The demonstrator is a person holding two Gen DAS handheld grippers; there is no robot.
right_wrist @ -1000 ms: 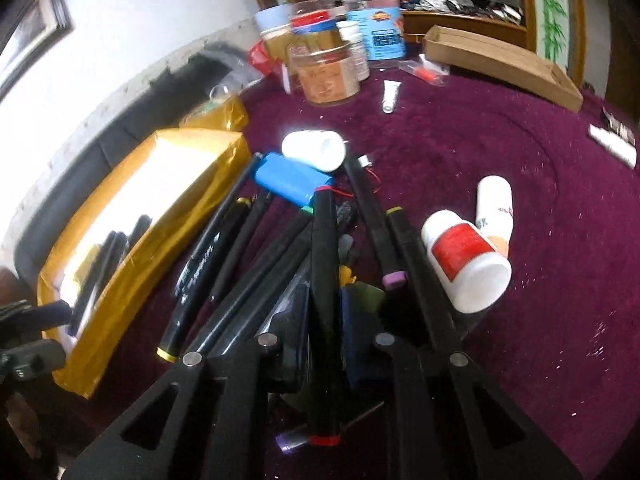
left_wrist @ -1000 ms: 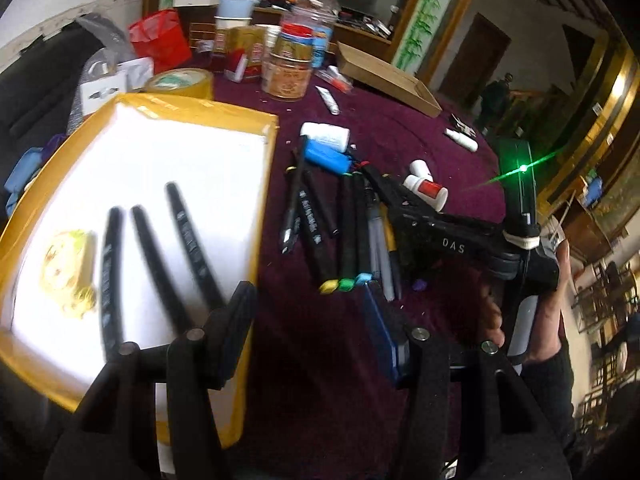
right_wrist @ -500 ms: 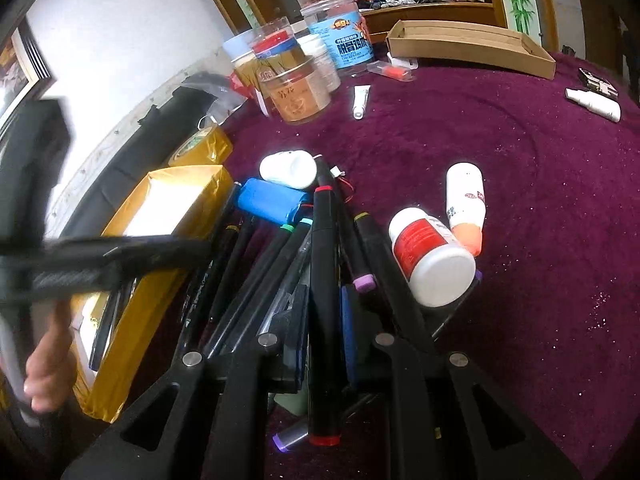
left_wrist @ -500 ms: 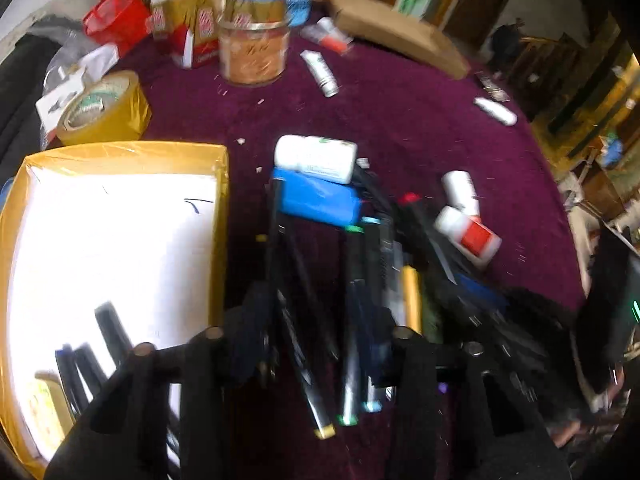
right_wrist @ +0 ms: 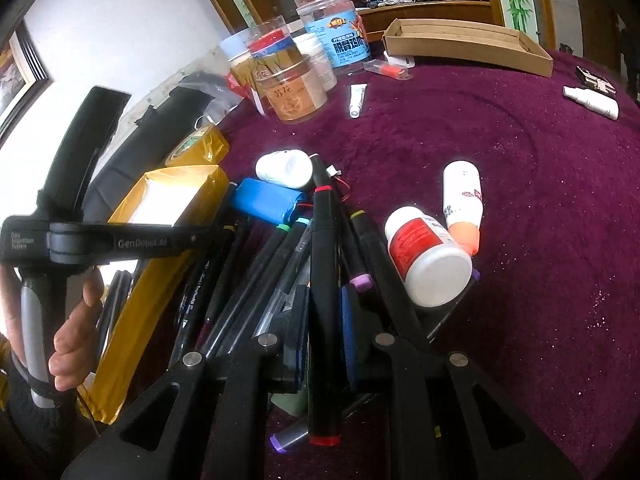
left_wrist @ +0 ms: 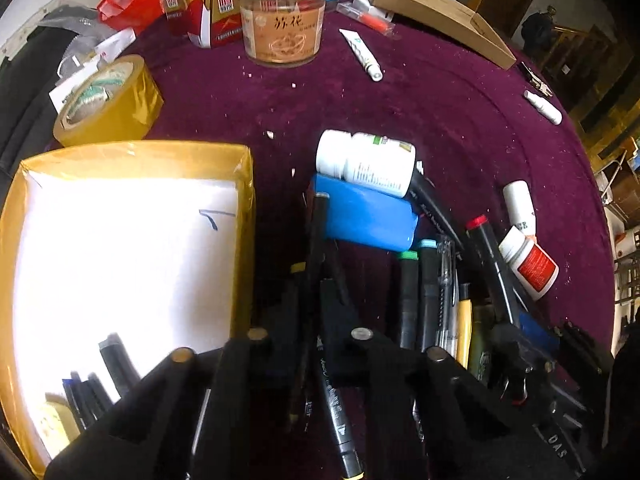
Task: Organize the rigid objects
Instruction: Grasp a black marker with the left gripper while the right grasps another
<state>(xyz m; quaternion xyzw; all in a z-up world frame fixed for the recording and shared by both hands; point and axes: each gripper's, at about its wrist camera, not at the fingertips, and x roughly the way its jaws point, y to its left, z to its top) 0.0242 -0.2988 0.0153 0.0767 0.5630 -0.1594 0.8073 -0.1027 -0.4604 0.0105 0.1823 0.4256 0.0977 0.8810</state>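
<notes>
Left gripper (left_wrist: 310, 312) is pinching a slim black pen (left_wrist: 316, 248) from the marker pile on the purple cloth table (left_wrist: 460, 128), beside the yellow-edged tray (left_wrist: 132, 154), likely its destination. Right gripper (right_wrist: 324, 316) is clamping a red-capped black marker (right_wrist: 323, 280), seemingly awaiting its turn.

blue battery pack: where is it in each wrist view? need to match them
Left wrist: blue battery pack right of centre, just below the lying white pill bottle.
Right wrist: pack left of centre, again just below that bottle.
Shared landmark: yellow-taped box, left of the pack in both.
</notes>
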